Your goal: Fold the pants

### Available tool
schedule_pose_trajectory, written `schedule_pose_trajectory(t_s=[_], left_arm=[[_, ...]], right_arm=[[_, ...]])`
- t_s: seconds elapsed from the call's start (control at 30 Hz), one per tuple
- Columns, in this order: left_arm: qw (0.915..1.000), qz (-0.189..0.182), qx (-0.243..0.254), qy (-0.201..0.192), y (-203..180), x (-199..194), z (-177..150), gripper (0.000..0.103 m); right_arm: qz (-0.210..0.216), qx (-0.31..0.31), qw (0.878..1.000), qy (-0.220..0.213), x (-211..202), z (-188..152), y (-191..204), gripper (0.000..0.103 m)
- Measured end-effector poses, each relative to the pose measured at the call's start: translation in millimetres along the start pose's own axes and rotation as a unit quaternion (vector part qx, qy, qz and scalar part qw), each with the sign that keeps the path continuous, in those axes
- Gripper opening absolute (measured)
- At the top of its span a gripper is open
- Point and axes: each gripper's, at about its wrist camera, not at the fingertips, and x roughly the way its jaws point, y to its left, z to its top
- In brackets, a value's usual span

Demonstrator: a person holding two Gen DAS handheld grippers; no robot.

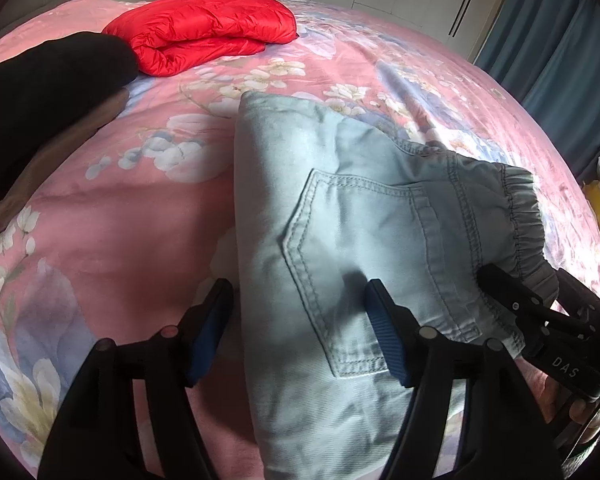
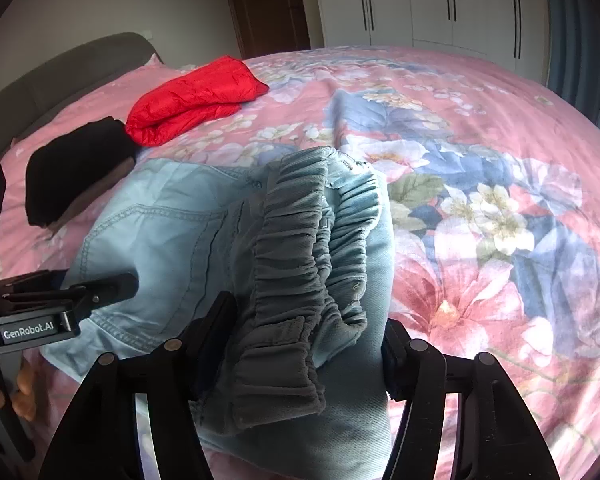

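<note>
So the light blue pants (image 1: pixel 340 208) are lying folded up on the bed (image 1: pixel 120 220), which has a pink flowery cover, and they sit in the near middle of both views. In the left wrist view you can see a back pocket (image 1: pixel 364 264) facing up and the gathered waistband (image 1: pixel 524 224) off on the right side.

The left gripper (image 1: pixel 300 328) has its fingers spread apart. The left finger (image 1: pixel 210 332) sits over bare bedcover just beside the pants' left edge, and the right finger (image 1: pixel 384 332) is over the pocket area. Whether it's actually pressing on the fabric I can't tell. It's not pinching anything.

The right gripper (image 2: pixel 308 344) is also spread wide, with the bunched-up waistband (image 2: pixel 300 272) and a thick bit of folded fabric sitting between its two fingers. The cloth fills the gap, but the fingers aren't squeezed onto it. In the right wrist view the left gripper's finger (image 2: pixel 112 286) pokes in from the left over the pants, and the right one shows up at the right edge of the left wrist view (image 1: pixel 516 300), near the waistband.

Farther back on the left there's a folded red puffy jacket (image 1: pixel 208 28) and a black garment (image 1: pixel 44 100) just beside it, both well apart from the pants. White wardrobe doors (image 2: pixel 440 0) stand behind the bed, and a blue curtain (image 1: pixel 560 48) hangs on the far right.
</note>
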Motion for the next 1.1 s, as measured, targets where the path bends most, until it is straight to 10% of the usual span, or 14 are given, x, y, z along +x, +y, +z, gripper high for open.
schedule_pose_trajectory(t_s=[1.1], left_arm=[[0.9996, 0.023, -0.013, 0.012, 7, -11, -18, 0.08]], right_arm=[[0.011, 0.039, 0.999, 0.016, -12, -19, -19, 0.073]])
